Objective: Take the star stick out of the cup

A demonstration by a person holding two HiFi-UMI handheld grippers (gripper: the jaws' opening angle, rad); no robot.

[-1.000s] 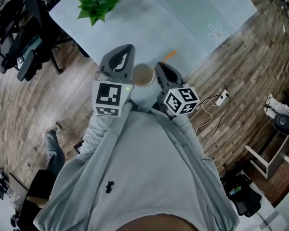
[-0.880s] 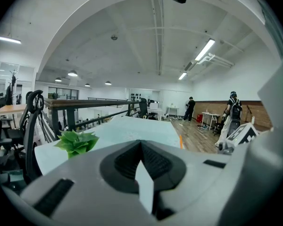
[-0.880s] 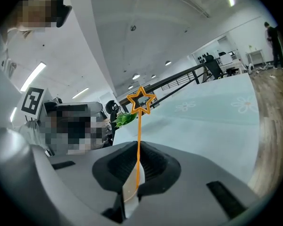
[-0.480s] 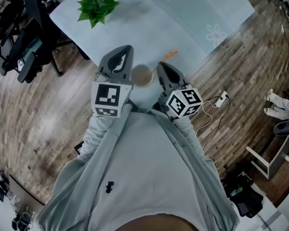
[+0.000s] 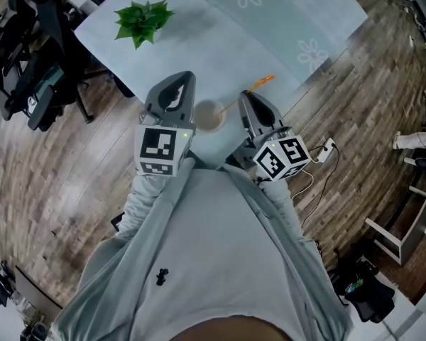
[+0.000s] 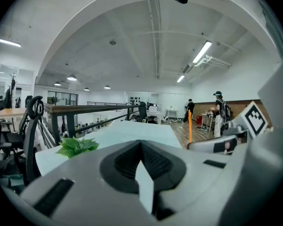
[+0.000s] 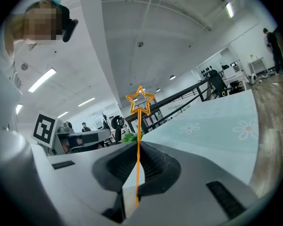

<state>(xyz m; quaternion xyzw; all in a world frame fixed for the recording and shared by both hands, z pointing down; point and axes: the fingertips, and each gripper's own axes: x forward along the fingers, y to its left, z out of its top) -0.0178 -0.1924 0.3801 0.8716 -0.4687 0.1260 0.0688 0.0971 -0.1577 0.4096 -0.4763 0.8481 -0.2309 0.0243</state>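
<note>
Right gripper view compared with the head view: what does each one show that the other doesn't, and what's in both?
Only the right gripper view: the right gripper's jaws closed on the star stick, its star a clear outline at the top, and the ceiling lights. Only the head view: the cup seen from above, and a white cable on the floor. Both: the orange stick, the flower-print table and the green plant.

Pale blue flower-print table cover (image 5: pixel 220 41): cloth, matt, smooth. Brown plank floor (image 5: pixel 78 190): wood, visible grain, low sheen. Tan cup (image 5: pixel 209 112): paper, matt. Thin orange star stick (image 7: pixel 137 142): glossy, plastic look. Left gripper (image 6: pixel 141 145), right gripper (image 5: pixel 248 99): grey matt plastic; dark ribbed pads (image 7: pixel 154 162). Grey sweatshirt (image 5: pixel 213 261): soft cloth.
</note>
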